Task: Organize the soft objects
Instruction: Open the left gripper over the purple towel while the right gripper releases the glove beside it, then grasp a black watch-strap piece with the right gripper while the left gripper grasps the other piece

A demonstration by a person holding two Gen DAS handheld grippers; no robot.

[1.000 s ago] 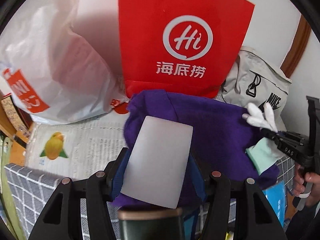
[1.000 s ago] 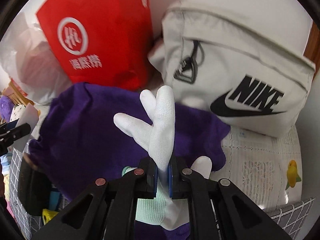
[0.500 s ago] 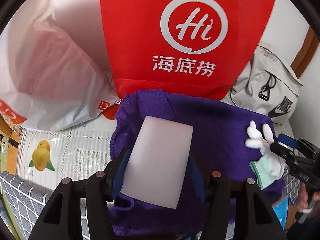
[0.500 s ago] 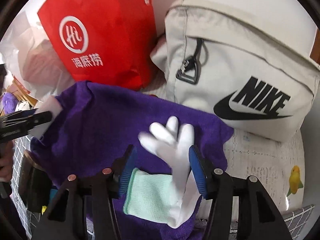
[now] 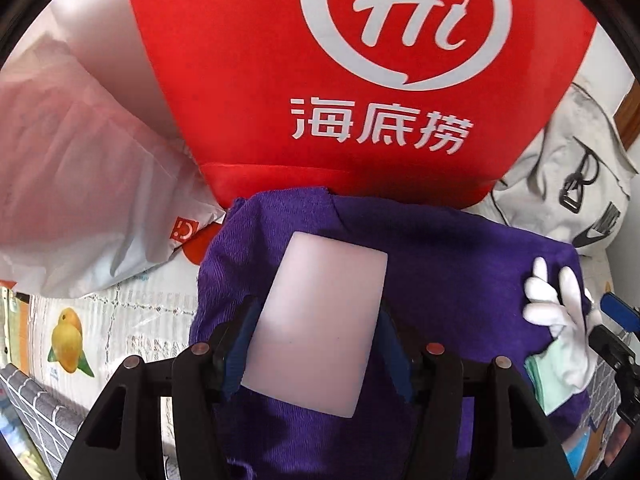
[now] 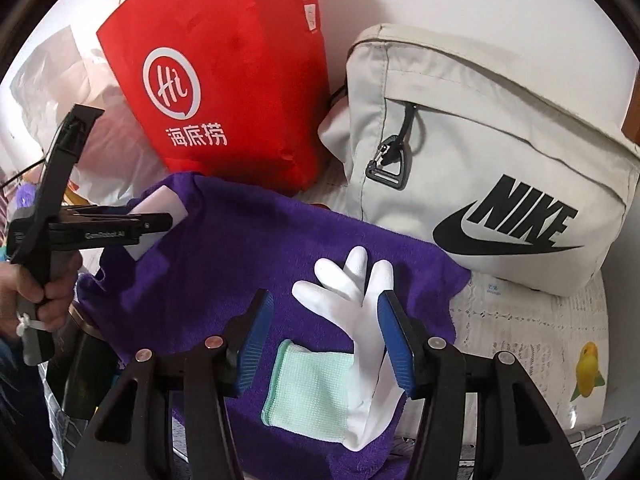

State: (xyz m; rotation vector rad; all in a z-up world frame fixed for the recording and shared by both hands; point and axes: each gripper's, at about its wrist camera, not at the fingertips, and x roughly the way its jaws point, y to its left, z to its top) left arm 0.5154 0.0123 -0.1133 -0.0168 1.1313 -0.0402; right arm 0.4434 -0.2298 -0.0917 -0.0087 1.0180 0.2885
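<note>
A purple towel [image 5: 440,264] lies spread in front of the red bag. My left gripper [image 5: 316,332] is shut on a pale, flat rectangular pad [image 5: 316,320] and holds it over the towel's left part. In the right wrist view that gripper [image 6: 160,224] holds the pad [image 6: 160,204] edge-on above the towel [image 6: 224,248]. A white glove with a mint cuff [image 6: 352,312] lies on the towel's right part. My right gripper [image 6: 326,332] is open, its jaws on either side of the glove, not gripping it. The glove [image 5: 560,320] shows at the right in the left wrist view.
A red paper bag [image 5: 360,80] with a white Hi logo stands behind the towel. A white plastic bag [image 5: 80,200] lies to its left. A beige Nike backpack [image 6: 480,160] leans at the right. A lace tablecloth with fruit prints [image 6: 540,340] covers the table.
My right gripper has opened and let go of the glove, which now lies flat on the towel. My left gripper has moved forward toward the red bag with the pad.
</note>
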